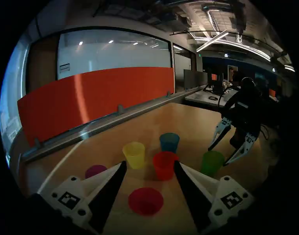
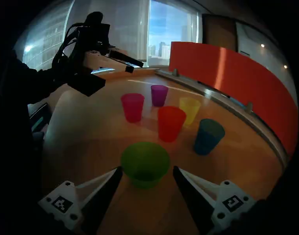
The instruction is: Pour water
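Note:
Several plastic cups stand on the wooden table (image 2: 235,164). In the right gripper view the green cup (image 2: 145,163) sits nearest, in the gap between the tips of my open right gripper (image 2: 147,168), untouched by either finger. Behind it are a red cup (image 2: 171,123), a blue cup (image 2: 208,136), a yellow cup (image 2: 189,109), a pink cup (image 2: 132,107) and a purple cup (image 2: 159,95). My left gripper (image 1: 149,163) is open above the pink cup (image 1: 145,200), its tips flanking the red cup (image 1: 165,164) farther off. I cannot see any water.
An orange partition (image 1: 98,98) with a metal rail runs along the table's far side. The right gripper (image 1: 219,156) straddles the green cup (image 1: 212,162) at the table's right end. A person's dark sleeve (image 2: 28,86) holds the left gripper (image 2: 118,72). Desks and monitors (image 1: 218,84) stand behind.

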